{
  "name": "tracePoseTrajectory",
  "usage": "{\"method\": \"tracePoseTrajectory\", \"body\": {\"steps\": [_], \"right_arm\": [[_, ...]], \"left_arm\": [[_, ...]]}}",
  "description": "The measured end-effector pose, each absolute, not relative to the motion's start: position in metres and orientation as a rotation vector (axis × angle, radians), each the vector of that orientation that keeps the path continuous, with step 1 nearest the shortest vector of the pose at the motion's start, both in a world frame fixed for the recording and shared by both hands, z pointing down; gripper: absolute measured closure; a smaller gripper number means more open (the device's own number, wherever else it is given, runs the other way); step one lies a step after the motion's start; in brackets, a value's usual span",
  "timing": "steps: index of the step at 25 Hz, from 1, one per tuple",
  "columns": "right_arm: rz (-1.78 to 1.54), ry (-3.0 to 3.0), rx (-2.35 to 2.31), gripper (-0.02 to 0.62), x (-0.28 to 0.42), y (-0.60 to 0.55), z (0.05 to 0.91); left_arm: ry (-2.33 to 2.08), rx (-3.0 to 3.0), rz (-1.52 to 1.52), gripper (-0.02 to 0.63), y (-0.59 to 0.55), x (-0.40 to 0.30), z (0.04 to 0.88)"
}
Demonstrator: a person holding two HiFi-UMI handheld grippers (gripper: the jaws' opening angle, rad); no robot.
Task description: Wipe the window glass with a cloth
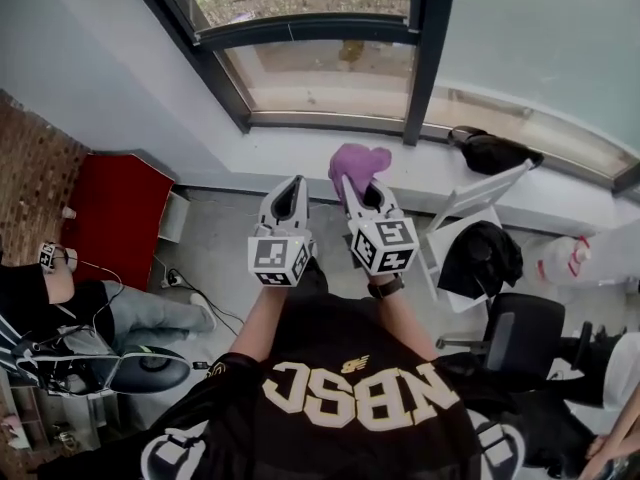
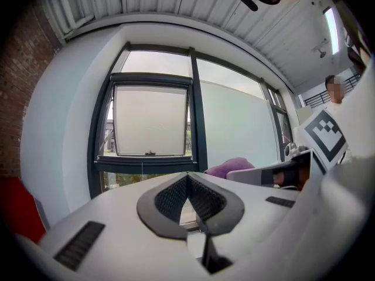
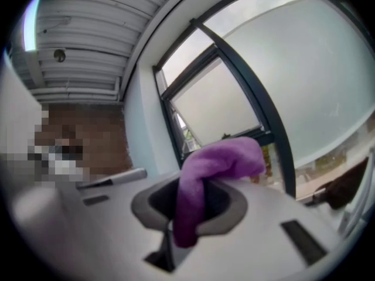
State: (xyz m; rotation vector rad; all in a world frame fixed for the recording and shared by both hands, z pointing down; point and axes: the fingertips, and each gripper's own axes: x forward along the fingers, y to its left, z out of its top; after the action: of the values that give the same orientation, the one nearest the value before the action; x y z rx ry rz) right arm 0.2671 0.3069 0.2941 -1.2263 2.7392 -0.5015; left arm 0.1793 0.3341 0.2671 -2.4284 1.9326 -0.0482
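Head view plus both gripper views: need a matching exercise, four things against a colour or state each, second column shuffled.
Things:
1. cloth
2. left gripper
3. right gripper
4. chair

Colour or state:
a. white
b. purple
c. shut, nothing in it
d. shut on the cloth

Pairs: 1-b, 2-c, 3-d, 4-a

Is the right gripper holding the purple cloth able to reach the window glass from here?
Probably yes: the right gripper, shut on the purple cloth, faces the window glass with nothing between them.
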Motion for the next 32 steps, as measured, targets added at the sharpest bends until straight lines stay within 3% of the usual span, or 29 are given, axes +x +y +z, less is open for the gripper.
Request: {"method": "tracePoseTrajectory", "body": {"steps": [15,26,32], "right_arm": [[-0.637,2.733,-1.206,0.531,0.164,0.195,0.325],[-0.544,2.900,-1.183,0.531,-0.014,0.030,0.316],[-0.647,3.023,-1.088,0.532,-0.100,-0.036,0.365]], "left_arm": [[1.945,-2.495,-0.040,0.586,0.210,0.071,0.301],[2.053,-2.508,0.096,0.586,0.047,-0.100,0.291],[2.156,-2.520,0.100,0.586,-0.003,-0.184,0.315]]}}
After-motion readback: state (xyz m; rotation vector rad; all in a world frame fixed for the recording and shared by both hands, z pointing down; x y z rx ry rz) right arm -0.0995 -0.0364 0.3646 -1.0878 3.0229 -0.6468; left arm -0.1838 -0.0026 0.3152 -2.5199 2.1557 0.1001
